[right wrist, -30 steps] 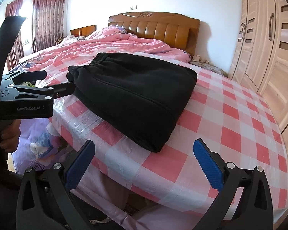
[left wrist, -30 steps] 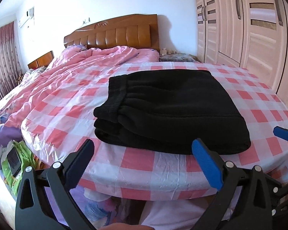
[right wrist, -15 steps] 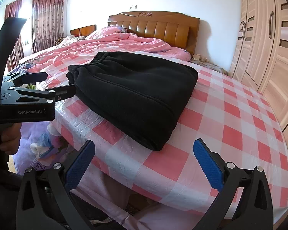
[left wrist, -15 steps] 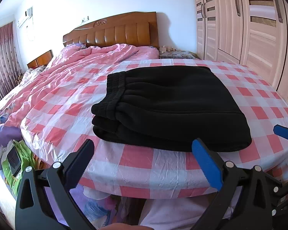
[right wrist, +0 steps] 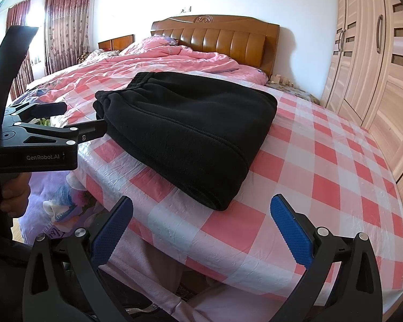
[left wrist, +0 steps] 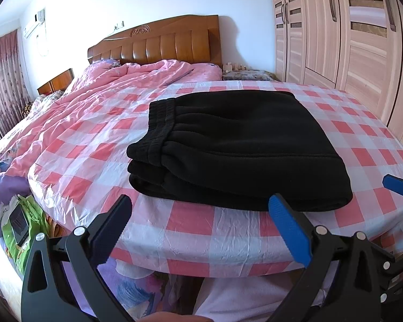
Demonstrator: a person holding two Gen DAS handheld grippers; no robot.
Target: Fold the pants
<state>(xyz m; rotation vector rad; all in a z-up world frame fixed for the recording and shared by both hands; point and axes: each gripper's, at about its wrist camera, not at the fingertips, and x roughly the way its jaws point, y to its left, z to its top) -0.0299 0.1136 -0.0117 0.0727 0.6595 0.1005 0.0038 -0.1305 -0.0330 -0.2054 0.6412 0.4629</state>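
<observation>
Both grippers have backed off slightly vs 1 s ago; the black pants sit a bit further from the fingertips and haven't shifted on the bed.

Nearest: left gripper (left wrist: 201,228) spread wide, nothing between the fingers, hovering just off the bed edge. Right gripper (right wrist: 202,226) same: spread, empty, off the near edge.

Next out: pants (left wrist: 241,145) lie as a compact rectangular stack on the checkered plastic sheet (left wrist: 190,228), near the front edge, waistband (left wrist: 158,123) on the left side on top, folded edge toward the right. Several layers visible at the near left corner. Neither gripper touches them.

Judgement: folding looks done or nearly so; at most a tidy-up of the slightly uneven layers at the waistband corner is left.

Further back: pink quilt (left wrist: 126,86) bunched toward the headboard (left wrist: 158,45), wardrobe (left wrist: 349,32) on the right.

Containers: none in view on the bed; nothing holds the pants but the sheet.
</observation>
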